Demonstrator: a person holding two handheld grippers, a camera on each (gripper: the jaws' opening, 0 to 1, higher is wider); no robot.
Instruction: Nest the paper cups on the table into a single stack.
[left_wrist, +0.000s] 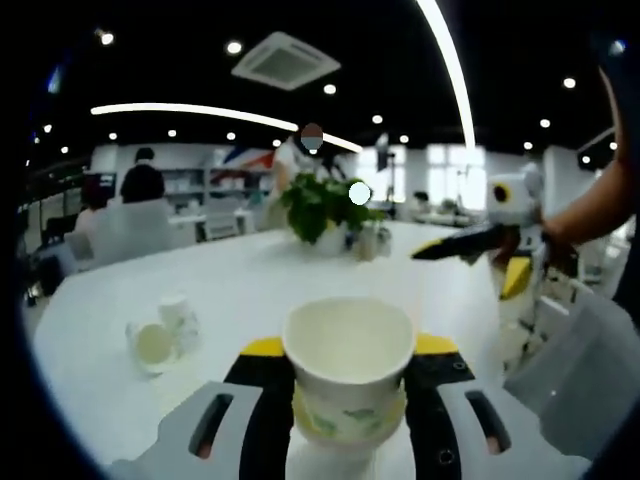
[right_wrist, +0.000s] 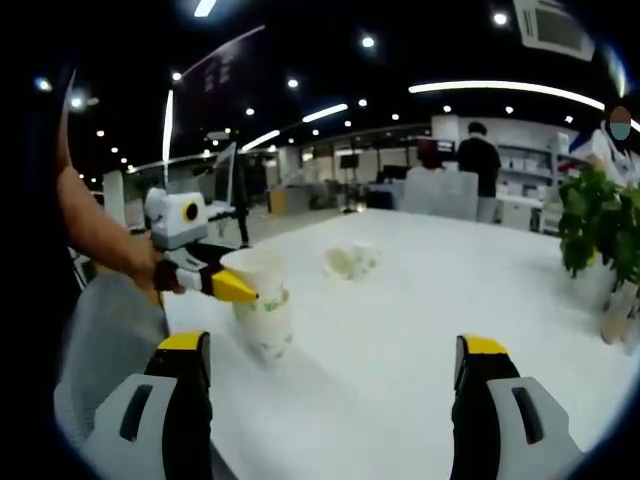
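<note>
Cups: one stack (left_wrist: 348, 380) gripped in left jaws, two loose cups (left_wrist: 165, 330) beyond; right jaws wide.

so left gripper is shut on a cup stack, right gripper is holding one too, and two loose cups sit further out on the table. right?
Not quite. The right gripper is open and holds nothing, as the right gripper view shows. The left gripper is shut on the cup stack, and two loose cups do sit further out on the table.

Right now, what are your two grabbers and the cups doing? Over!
Left gripper shut on paper cup. Right gripper open, holding nothing. Two more cups wait on the white table; one on its side. Path clear.
</note>
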